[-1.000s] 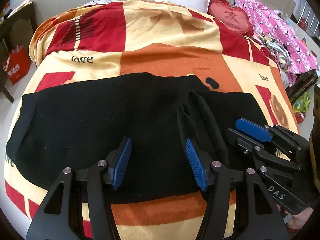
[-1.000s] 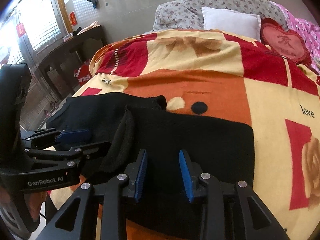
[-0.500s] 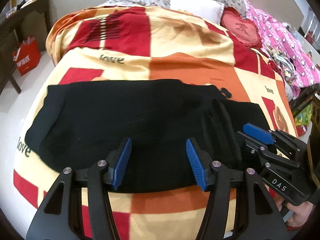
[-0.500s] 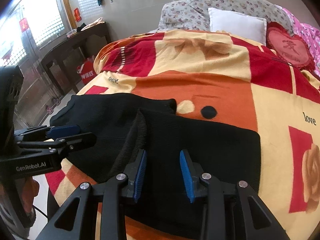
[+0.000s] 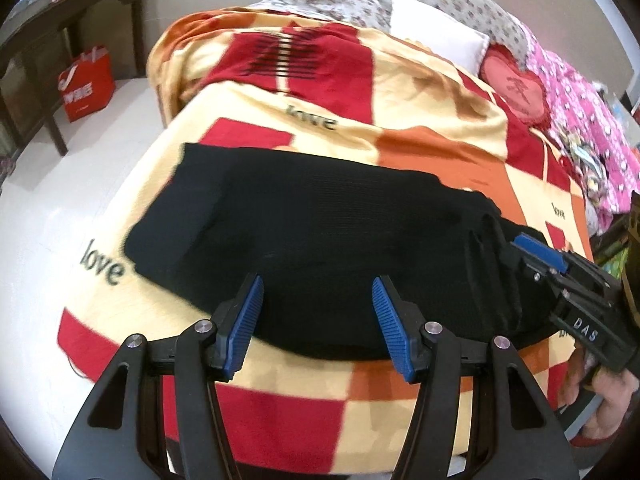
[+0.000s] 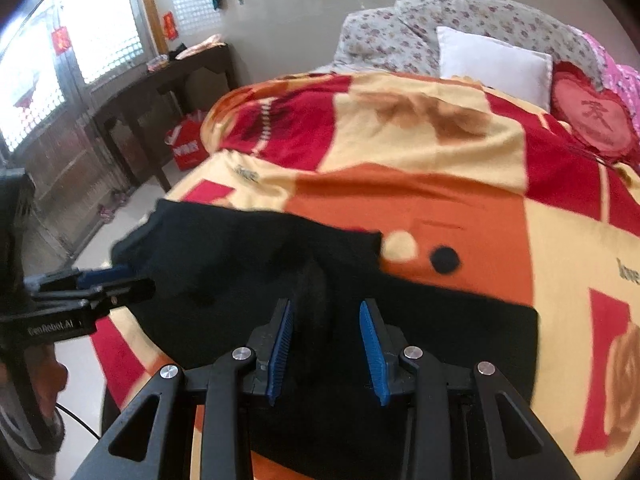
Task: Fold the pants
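Note:
Black pants (image 5: pixel 320 236) lie flat across the near end of the bed on a red, orange and cream blanket (image 5: pixel 400 92), with a raised ridge of fabric near their right part. They also show in the right wrist view (image 6: pixel 248 264). My left gripper (image 5: pixel 316 316) is open and empty, above the near edge of the pants. My right gripper (image 6: pixel 326 340) is open and empty over the right part of the pants, close to the ridge (image 6: pixel 316 280). It appears at the right of the left wrist view (image 5: pixel 536 248).
A white pillow (image 5: pixel 436 40), a red heart cushion (image 5: pixel 514 88) and a pink quilt (image 5: pixel 588 136) lie at the bed's far end. A dark table (image 6: pixel 160 92) and a red bag (image 5: pixel 86 84) stand on the floor to the left.
Both grippers have pulled back and up from the pants, and both views have swung left. The pants lie flatter, with the ridge lower than a second ago.

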`<state>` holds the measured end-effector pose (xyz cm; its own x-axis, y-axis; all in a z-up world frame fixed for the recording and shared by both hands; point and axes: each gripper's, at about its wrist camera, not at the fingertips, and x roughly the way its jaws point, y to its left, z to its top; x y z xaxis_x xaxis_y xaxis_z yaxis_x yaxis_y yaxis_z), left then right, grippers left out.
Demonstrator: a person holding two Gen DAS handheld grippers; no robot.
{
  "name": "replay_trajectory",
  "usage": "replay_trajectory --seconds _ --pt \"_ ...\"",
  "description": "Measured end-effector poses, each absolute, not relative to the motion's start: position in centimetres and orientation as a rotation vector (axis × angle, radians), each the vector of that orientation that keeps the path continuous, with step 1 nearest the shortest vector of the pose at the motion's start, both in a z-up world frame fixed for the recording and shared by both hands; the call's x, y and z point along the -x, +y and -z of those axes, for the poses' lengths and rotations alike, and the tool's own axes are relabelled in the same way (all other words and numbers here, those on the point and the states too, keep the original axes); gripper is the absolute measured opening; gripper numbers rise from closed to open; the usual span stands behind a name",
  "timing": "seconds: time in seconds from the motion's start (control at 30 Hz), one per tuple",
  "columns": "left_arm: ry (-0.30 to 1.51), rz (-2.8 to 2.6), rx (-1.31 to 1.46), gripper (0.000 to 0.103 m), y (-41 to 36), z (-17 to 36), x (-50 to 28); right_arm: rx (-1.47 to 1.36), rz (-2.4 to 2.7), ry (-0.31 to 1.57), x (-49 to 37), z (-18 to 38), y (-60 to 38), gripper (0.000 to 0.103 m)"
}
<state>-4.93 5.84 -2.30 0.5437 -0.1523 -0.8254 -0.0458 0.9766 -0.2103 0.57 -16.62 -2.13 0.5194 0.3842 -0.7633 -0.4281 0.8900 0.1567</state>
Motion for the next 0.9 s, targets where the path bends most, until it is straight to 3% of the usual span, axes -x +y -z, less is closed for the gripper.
replay_trajectory --seconds 0.07,0.27,0.5,0.9 --pt "0.986 0.045 0.255 0.062 7.3 2.2 5.5 0.032 -0.544 0.902 -1.3 2.0 -15.3 0.042" --pt "1.000 -0.029 0.351 0.064 10.9 3.5 6.6 0.062 -0.682 0.936 -4.5 2.4 -9.9 0.046" --pt "1.010 -0.078 0.517 0.064 13.8 5.1 6.6 0.179 -0.767 0.936 -7.6 3.5 -3.3 0.047" --pt "0.954 -0.053 0.547 0.075 13.6 5.4 4.7 0.304 -0.880 1.024 -10.8 7.7 3.8 0.048"
